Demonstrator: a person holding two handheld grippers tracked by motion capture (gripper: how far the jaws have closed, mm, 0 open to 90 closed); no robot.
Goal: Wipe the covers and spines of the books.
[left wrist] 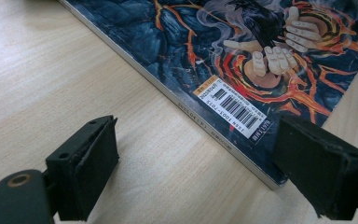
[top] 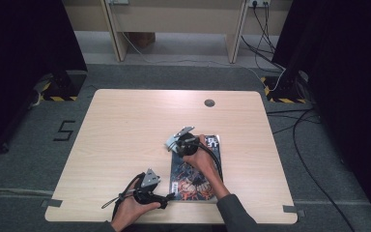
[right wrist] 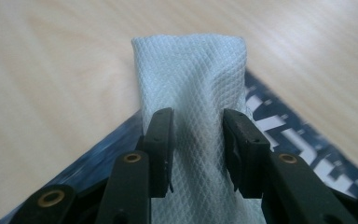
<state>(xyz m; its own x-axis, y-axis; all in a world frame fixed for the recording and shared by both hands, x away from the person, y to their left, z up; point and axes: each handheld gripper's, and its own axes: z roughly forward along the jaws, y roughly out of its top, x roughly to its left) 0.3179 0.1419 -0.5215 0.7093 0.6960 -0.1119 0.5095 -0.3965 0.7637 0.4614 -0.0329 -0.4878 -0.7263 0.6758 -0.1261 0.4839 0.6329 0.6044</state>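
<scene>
Your right claw (right wrist: 198,149) has its jaws pinched on a folded white cloth (right wrist: 191,84), which sticks out past the tips and lies over the far corner of the book (top: 195,166). The book lies flat on the wooden table (top: 125,125), cover art up, under your right hand (top: 200,157). Your left claw (left wrist: 196,172) stands wide apart and holds nothing; the book's near corner sits between its tips, next to the right pad, with the barcode sticker (left wrist: 233,106) just beyond. In the high view your left claw (top: 166,198) rests low by the table's near edge.
</scene>
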